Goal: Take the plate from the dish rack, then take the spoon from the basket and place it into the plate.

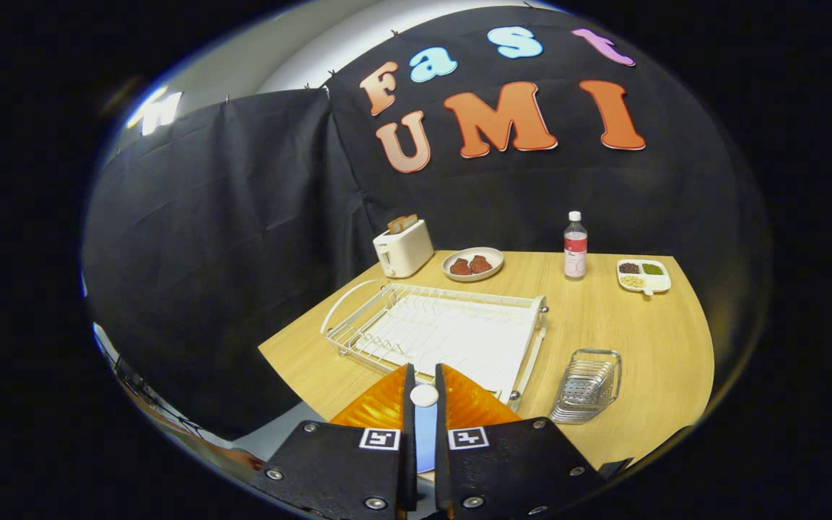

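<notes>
Gripper (425, 404): 2 fingers close together, clamped on a white-tipped spoon (424, 396) with a pale blue handle.
Plate (376, 408): orange, under the fingers, at the table's (647, 339) near edge.
Dish rack (438, 332): white, just beyond the plate.
Basket (588, 385): wire, right of the rack, bare wood around it.

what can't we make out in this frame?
- Spoon: pinched between the gripper fingers; only its white end and a pale strip show, the rest hidden by the fingers.
- Orange plate: mostly covered by the fingers; its far rim overlaps the dish rack, so where it sits is unclear.
- Basket: contents too small to tell.
- Tray fillings: too small.
</notes>
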